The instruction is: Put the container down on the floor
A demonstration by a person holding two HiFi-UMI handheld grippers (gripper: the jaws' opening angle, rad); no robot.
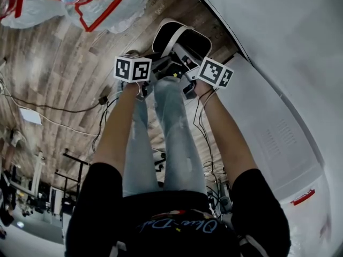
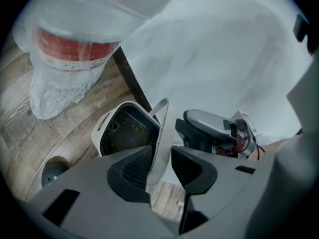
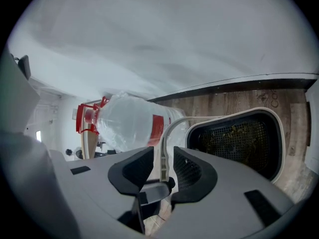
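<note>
Wood-plank floor (image 1: 69, 100) fills the head view, with a white wall (image 1: 278, 42) running down the right. Up top lie clear plastic bags (image 1: 107, 4) with red print, and through the left gripper view one bagged bottle (image 2: 75, 49) with a red band looms large. The person (image 1: 171, 138) stands over it all, jeans and both bare forearms reaching down.

And there's the container (image 1: 185, 36): white shell, dark mesh inside, down on the planks just beside the wall and right in front of the person's feet. Its open mouth faces up toward both gripper cameras.

Left gripper (image 2: 160, 153) and right gripper (image 3: 163, 158) sit close together over it, marker cubes side by side. Each one has the container's thin, pale bail handle (image 2: 160, 128) running up between its jaws. On the left, the strip leans by the left pad with a clear gap on the other side. On the right, the jaws stand wide, daylight on both sides of the strip. Neither gripper is squeezing it.
</note>
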